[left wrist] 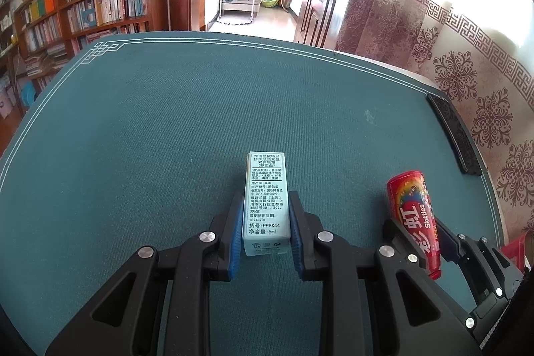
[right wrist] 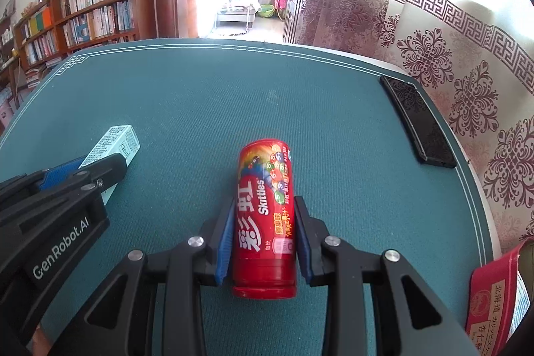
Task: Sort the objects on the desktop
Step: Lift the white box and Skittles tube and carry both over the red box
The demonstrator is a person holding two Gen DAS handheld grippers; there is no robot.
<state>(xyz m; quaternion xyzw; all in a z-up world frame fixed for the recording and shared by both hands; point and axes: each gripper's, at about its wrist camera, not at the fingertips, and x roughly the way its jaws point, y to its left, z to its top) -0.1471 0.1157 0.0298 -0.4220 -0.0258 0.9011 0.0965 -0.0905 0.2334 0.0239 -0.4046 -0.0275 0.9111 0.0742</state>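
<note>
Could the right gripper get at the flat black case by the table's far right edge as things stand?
Probably not yet: the right gripper is shut on the Skittles tube. The green mat toward the black case looks bare.

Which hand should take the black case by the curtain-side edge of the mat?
Neither is free, but the right gripper, shut on the Skittles tube, is nearer the black case. The left gripper, holding the white box, sits farther away.

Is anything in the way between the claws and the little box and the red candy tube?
No. The left claw already grips the pale box, and the right claw grips the Skittles tube. Nothing sits between them.
</note>
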